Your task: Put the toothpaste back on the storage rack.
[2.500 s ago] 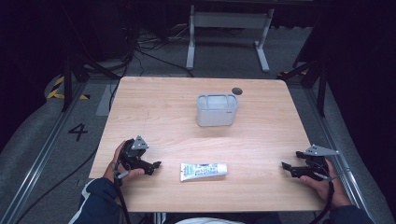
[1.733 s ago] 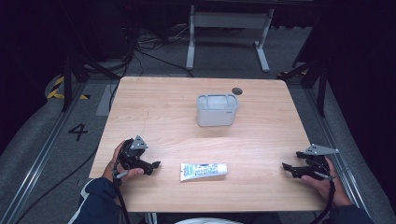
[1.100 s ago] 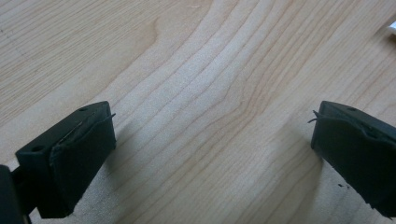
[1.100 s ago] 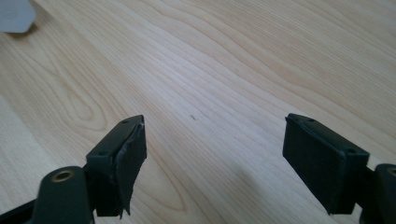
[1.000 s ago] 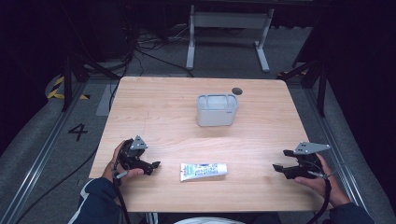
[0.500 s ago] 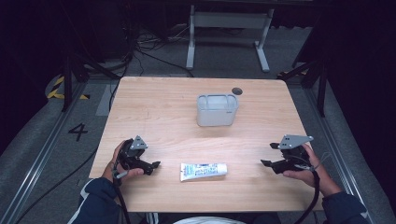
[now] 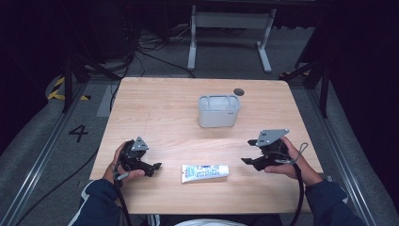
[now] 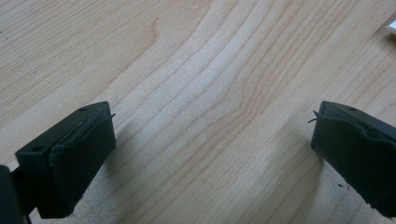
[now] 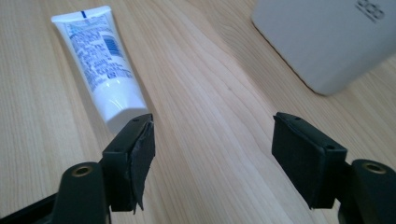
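With both jaws spread wide, my right gripper (image 7: 248,161) should swing toward nine o'clock to straddle the tube (image 7: 205,172) lying flat on the surface (image 7: 155,108), my left gripper (image 7: 156,166) idle, also agape.

- a big "4" (image 7: 78,133) is painted on the floor, left side of the high view
- the toothpaste tube (image 9: 102,63) has blue print and a barcode, way too small to read
- the white container (image 9: 336,39) has raised lettering at the upper right, can't make it out

Wooden table (image 7: 155,101) on grey floor (image 7: 42,155), dark surroundings, cables (image 7: 150,47) behind.
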`<state>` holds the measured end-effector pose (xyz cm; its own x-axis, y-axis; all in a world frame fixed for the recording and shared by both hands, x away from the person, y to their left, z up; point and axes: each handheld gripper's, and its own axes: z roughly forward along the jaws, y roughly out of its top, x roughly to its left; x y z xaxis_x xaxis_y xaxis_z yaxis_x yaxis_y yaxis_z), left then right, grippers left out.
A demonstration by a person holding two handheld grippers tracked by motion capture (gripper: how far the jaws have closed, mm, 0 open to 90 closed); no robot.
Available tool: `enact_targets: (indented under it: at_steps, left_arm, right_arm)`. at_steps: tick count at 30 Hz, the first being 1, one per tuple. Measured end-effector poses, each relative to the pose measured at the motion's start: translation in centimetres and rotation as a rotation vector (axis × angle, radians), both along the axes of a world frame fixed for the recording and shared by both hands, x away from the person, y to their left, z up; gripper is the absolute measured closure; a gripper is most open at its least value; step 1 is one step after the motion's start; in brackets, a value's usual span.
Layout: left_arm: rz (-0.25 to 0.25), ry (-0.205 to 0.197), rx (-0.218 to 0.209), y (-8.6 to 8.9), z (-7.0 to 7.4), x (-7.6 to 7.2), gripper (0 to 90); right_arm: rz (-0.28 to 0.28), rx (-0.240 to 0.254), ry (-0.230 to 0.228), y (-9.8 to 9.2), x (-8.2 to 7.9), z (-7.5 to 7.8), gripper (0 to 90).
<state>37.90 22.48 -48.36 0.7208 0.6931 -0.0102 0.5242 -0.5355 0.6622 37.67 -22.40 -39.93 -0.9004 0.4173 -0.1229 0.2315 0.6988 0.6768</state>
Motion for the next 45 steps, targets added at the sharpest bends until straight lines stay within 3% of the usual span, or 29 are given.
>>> enact_targets:
  at_steps: [14, 30, 37, 40, 45]
  left_arm:
    - [0.008, 0.002, -0.003, 0.0, 0.0, -0.1, 0.2]
    - [0.011, -0.001, 0.0, 0.0, 0.0, -0.1, 0.2]
    - [0.01, 0.002, -0.001, 0.0, 0.0, -0.2, 0.2]
    - [0.008, 0.002, -0.001, 0.0, 0.0, -0.2, 0.2]
    - [0.008, 0.002, 0.0, 0.0, 0.0, -0.2, 0.2]
  right_arm:
    - [0.187, -0.076, 0.012, 7.3, -0.5, 0.5, 32.1]
    - [0.327, -0.152, 0.073, 12.5, -0.5, -1.1, 36.3]
    - [0.368, -0.259, 0.1, 14.8, -0.5, -2.3, 38.0]
    - [0.367, -0.278, 0.114, 15.2, -0.4, -2.5, 38.0]
    - [0.382, -0.366, 0.155, 16.6, -0.1, -3.2, 40.5]
